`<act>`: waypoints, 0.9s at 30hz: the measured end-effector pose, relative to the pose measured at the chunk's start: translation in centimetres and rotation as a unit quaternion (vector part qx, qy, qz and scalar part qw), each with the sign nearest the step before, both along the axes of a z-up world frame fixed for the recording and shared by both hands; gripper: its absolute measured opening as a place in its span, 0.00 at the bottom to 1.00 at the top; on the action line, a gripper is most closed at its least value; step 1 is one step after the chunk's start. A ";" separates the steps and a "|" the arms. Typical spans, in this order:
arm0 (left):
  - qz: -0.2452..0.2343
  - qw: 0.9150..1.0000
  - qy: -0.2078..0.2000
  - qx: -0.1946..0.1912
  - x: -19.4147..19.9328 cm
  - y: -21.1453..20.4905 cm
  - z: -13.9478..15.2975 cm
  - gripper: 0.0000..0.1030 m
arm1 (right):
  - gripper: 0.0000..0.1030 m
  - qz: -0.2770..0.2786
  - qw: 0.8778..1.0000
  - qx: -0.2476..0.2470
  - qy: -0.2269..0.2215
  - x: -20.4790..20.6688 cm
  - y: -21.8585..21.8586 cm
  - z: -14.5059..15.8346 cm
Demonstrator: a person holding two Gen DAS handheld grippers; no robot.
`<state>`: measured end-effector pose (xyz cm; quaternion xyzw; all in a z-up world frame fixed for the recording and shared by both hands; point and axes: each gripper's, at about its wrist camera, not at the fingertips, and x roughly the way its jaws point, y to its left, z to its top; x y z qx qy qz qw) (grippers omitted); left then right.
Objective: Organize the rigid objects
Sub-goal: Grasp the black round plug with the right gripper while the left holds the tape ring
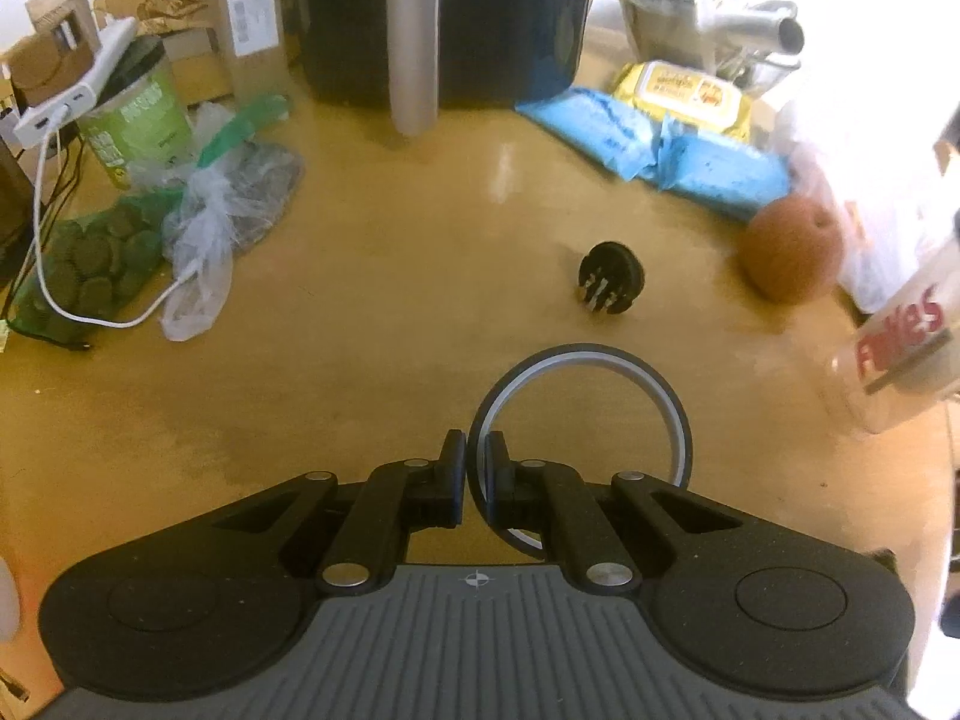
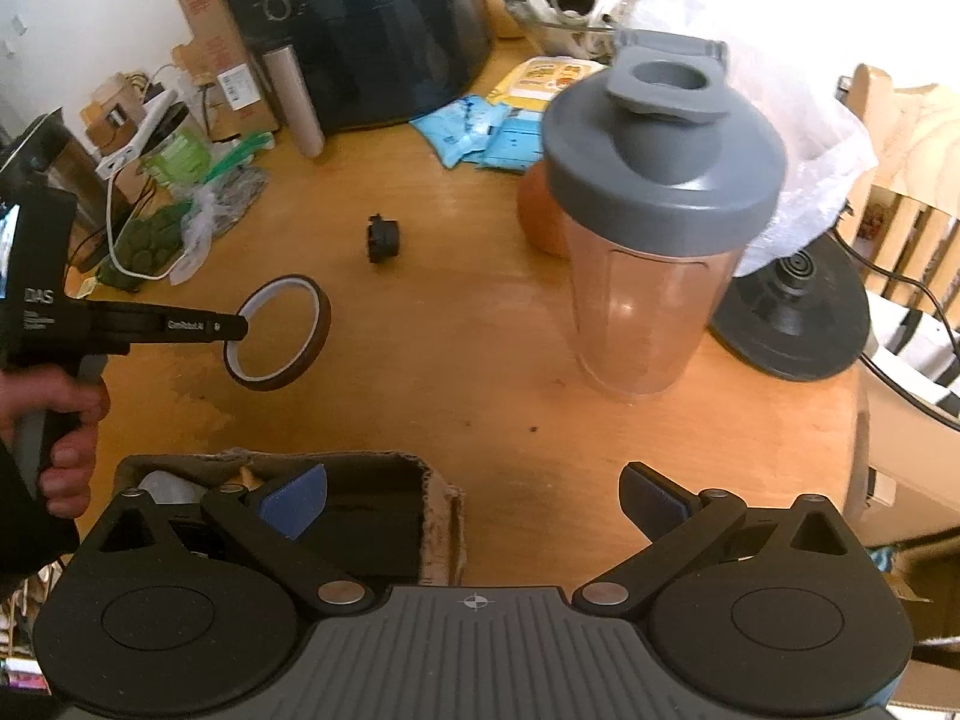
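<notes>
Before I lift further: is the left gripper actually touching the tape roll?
Touching. In the left wrist view the left gripper has its fingers closed on the tape roll's rim, one inside, one outside.

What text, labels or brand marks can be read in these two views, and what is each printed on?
"DAS": handle of the left gripper
"GenRobot.AI": its finger arm
Red lettering on the clear bottle: partly legible only
Green can, yellow wipes pack, box label: too blurred

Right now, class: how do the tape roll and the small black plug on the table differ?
The tape roll is a large open ring; the black plug is small and solid. The tape roll is pinched in the left claw, apparently lifted; the plug lies loose on the table. Both are round.
</notes>
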<state>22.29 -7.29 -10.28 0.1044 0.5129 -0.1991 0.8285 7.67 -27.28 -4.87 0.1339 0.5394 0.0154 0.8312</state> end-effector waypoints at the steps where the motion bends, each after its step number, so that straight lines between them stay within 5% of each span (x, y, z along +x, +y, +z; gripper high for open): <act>1: 0.000 1.000 -0.003 -0.004 -0.3 0.3 0.5 0.07 | 1.00 0.003 1.000 0.002 0.000 0.0 0.2 0.0; 27: 0.052 0.995 -0.017 -0.084 -6.5 7.1 7.1 0.07 | 1.00 0.064 0.997 0.004 -0.031 2.6 3.9 1.0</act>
